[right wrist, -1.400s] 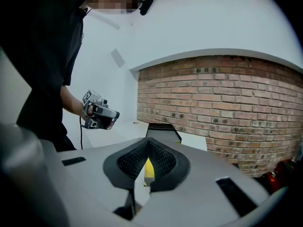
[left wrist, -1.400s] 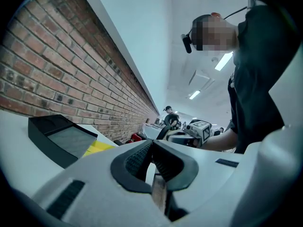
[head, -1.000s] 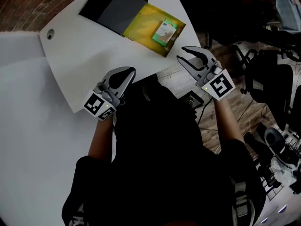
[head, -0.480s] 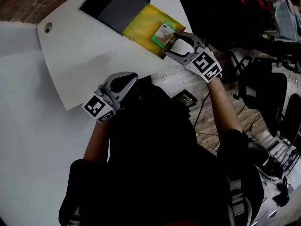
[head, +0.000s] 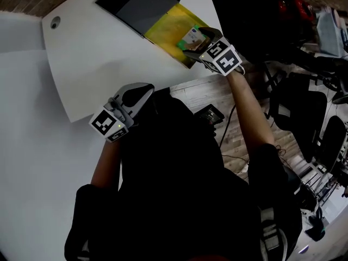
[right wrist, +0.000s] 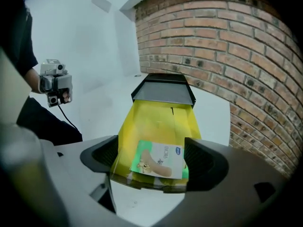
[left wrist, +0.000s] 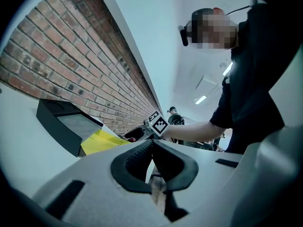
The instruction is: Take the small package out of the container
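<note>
Two grippers, right one at the container
Right gripper [head: 193, 41] jaws opening, spread either side of small package [right wrist: 158, 161], no clear press on it; package lies flat at near end of yellow container [right wrist: 156, 117], which sticks out of dark sleeve [right wrist: 165, 92] on white table [head: 98, 53]; left gripper [left wrist: 152, 143] jaws pressed together, empty, well apart near table edge

White table [head: 109, 53]: rounded top, with one round cable grommet [head: 54, 22] near its far left corner. Brick wall [right wrist: 222, 46]: directly behind the table. Wooden floor [head: 190, 94]: right of the table, carrying a flat black device [head: 209, 113] and black office chairs [head: 296, 118].
</note>
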{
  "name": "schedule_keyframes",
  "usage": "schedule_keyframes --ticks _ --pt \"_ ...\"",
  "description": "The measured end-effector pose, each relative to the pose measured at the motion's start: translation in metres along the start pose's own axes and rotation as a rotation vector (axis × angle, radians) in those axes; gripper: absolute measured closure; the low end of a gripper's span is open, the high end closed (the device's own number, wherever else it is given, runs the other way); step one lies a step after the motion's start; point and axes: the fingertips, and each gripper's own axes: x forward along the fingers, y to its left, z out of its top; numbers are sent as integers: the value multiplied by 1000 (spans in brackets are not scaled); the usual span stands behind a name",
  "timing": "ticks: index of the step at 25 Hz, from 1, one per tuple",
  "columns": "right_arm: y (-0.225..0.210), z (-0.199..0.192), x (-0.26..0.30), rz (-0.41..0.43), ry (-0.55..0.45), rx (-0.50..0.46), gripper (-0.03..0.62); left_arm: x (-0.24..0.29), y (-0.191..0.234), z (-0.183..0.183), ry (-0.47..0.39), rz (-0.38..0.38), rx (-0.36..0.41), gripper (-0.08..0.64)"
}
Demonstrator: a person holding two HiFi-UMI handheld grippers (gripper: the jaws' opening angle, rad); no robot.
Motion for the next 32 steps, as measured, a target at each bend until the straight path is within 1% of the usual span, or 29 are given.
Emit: schedule_keyframes --ticks 3,6,10,13,16,19,26,29,32 --pt "-4 -5 15 2 65 38 162 -2 2 -3 0 -2 -2 545" --pt "-7 -13 28 0 136 59 147 -6 4 -7 -2 4 -12 545" --pt "-16 -25 40 -21 231 92 123 -13 8 -8 -11 18 -22 545" --pt "-19 -33 48 -10 280 124 115 -16 11 -10 -12 27 -25 545" --pt "-19 -41 51 -5 332 123 114 -17 12 -9 -18 34 -25 545" --pt "-21 -44 55 -21 366 122 114 -19 14 -8 -18 39 -16 545" --pt "-25 -53 63 -51 430 125 115 -23 20 -6 -24 52 -27 545" --pt "-25 -55 63 -43 445 124 115 -23 21 -5 -27 55 -27 545" --pt "-22 -57 63 -32 468 103 117 -22 20 -5 -26 54 -27 545"
